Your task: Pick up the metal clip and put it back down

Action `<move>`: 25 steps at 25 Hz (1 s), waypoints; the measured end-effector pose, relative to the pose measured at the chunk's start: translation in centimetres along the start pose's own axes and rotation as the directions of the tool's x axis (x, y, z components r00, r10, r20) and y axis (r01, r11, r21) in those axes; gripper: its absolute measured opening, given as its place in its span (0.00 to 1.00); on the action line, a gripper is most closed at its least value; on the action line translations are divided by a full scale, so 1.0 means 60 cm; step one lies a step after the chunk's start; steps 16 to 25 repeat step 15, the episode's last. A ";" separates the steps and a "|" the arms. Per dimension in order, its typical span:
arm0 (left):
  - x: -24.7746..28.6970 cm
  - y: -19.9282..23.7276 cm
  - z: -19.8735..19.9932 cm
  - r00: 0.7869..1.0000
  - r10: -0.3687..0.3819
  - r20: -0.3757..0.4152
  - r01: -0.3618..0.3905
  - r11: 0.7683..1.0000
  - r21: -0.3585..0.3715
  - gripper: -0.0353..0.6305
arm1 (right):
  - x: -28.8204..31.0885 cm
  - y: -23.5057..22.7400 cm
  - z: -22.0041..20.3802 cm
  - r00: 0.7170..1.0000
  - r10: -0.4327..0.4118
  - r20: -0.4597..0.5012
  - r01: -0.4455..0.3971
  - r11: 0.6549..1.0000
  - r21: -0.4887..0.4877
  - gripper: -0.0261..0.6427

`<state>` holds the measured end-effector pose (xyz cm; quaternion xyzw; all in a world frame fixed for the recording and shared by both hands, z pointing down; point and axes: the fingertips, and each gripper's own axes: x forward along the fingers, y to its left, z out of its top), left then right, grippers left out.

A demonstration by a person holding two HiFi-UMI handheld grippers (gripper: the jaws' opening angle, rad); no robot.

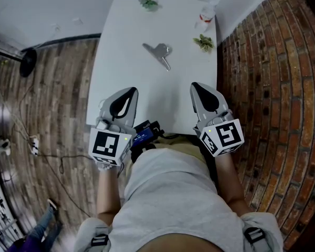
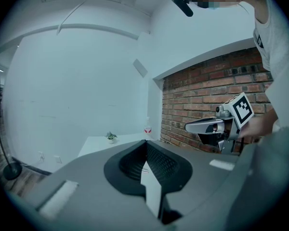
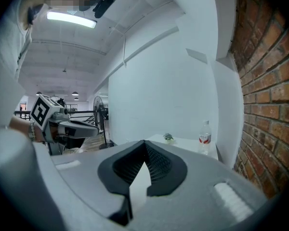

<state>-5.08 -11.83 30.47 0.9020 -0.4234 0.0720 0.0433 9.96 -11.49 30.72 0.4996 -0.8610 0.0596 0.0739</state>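
The metal clip (image 1: 160, 53) lies on the white table (image 1: 126, 72), near its middle toward the far side. Both grippers hover over the table's near edge, well short of the clip. My left gripper (image 1: 127, 93) is shut with nothing between its jaws, and so is my right gripper (image 1: 197, 87). In the left gripper view the jaws (image 2: 145, 143) meet at their tips, and the right gripper (image 2: 209, 126) shows beside the brick wall. In the right gripper view the jaws (image 3: 144, 143) are likewise closed, with the left gripper (image 3: 62, 124) at the left. The clip is hidden in both gripper views.
Two small potted plants (image 1: 148, 3) (image 1: 203, 42) and a water bottle (image 1: 206, 16) stand at the table's far end. A brick wall (image 1: 273, 77) runs along the right. Wood floor (image 1: 47, 98) with cables and a fan base (image 1: 27, 62) lies to the left.
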 end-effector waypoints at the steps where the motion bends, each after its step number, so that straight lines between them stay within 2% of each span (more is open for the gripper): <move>1: -0.001 0.002 -0.004 1.000 0.005 -0.005 -0.005 1.000 -0.001 0.07 | 0.001 0.000 -0.001 1.000 0.000 -0.002 0.000 1.000 0.001 0.04; 11: -0.015 0.018 -0.008 0.999 0.035 -0.007 -0.035 0.999 -0.008 0.07 | 0.012 0.016 0.004 1.000 0.021 0.001 -0.021 1.000 0.002 0.04; 25: -0.014 0.019 -0.004 0.999 0.034 0.007 -0.033 0.999 -0.006 0.07 | 0.014 0.017 0.001 1.000 0.022 0.002 -0.022 1.000 0.003 0.04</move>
